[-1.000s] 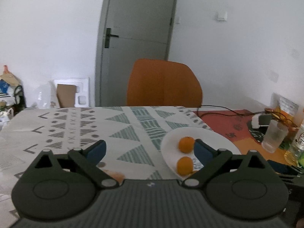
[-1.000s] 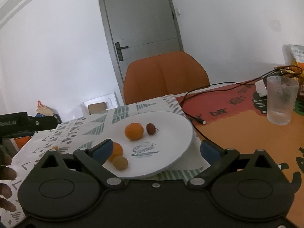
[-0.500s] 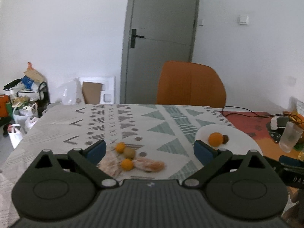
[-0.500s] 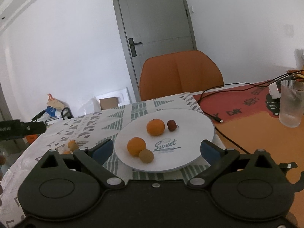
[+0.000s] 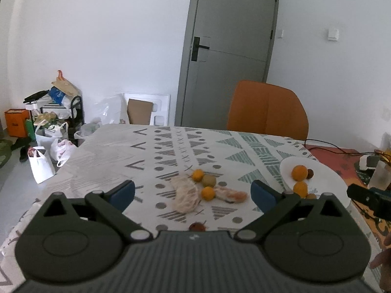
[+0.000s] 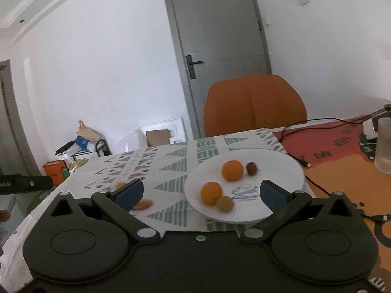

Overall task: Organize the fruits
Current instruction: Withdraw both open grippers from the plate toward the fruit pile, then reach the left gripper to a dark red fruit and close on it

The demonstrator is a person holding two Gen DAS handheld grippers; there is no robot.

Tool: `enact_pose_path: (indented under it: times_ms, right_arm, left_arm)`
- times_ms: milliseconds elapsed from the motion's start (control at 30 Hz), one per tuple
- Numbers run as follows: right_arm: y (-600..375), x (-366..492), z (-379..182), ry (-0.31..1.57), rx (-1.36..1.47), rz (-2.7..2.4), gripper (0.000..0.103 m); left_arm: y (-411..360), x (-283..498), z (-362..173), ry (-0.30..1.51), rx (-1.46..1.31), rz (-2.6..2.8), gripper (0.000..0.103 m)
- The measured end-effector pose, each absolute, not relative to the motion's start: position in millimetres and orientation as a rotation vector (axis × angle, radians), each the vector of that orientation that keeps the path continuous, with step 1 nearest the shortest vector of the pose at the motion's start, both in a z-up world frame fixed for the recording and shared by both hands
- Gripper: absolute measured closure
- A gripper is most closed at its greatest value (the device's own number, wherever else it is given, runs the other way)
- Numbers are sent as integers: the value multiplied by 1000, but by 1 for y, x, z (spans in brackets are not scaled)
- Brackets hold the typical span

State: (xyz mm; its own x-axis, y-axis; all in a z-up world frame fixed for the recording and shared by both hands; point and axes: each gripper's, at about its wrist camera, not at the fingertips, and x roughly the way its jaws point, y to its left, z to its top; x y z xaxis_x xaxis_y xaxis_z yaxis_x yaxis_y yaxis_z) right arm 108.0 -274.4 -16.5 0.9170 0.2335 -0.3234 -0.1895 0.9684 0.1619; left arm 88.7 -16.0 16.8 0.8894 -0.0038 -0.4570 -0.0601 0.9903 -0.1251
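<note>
- The left gripper [image 5: 192,194] fills the bottom of the left wrist view; its blue-tipped jaws stand wide apart with nothing between them, raised above the patterned tablecloth [image 5: 171,151].
- Framed between those jaws, mid-frame, loose fruit lies on the cloth: a small orange fruit [image 5: 197,175], a greenish-brown round fruit [image 5: 208,180] just beside it, and a second small orange fruit [image 5: 208,193] lower down.
- A pale mesh fruit net [image 5: 185,195] lies touching this cluster on its left, and a strip of orange peel [image 5: 231,194] lies just right of it.
- A small red fruit [image 5: 196,226] sits at the lower centre, partly hidden by the gripper body.
- At the right of that frame a white plate [image 5: 327,183] carries further fruit.
- The right gripper [image 6: 201,193] is likewise spread open and holds nothing; it occupies the bottom of the right wrist view.
- In the centre right of that view the plate shows the word "Sweet" and bears four pieces: an orange [image 6: 232,170] with a dark red lychee [image 6: 252,168] just right of it, and nearer the camera another orange [image 6: 211,192] touching a brownish round fruit [image 6: 225,204].
- An orange chair [image 6: 254,102] stands behind the table, before a grey door [image 6: 220,39] in the upper centre.
- A ribbed glass [image 6: 384,146] stands at the right edge, on an orange-red mat [image 6: 342,161].
</note>
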Motion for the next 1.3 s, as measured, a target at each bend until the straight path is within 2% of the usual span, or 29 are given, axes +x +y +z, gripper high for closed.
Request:
enact_pose_path:
  times_ms: [800, 1300]
  right_arm:
    - [-209, 92, -10, 415, 28, 382, 0]
    - [-193, 111, -28, 497, 55, 438, 0]
  left_arm:
    - [29, 44, -8, 495, -182, 29, 3]
    - [38, 59, -26, 501, -198, 17, 6]
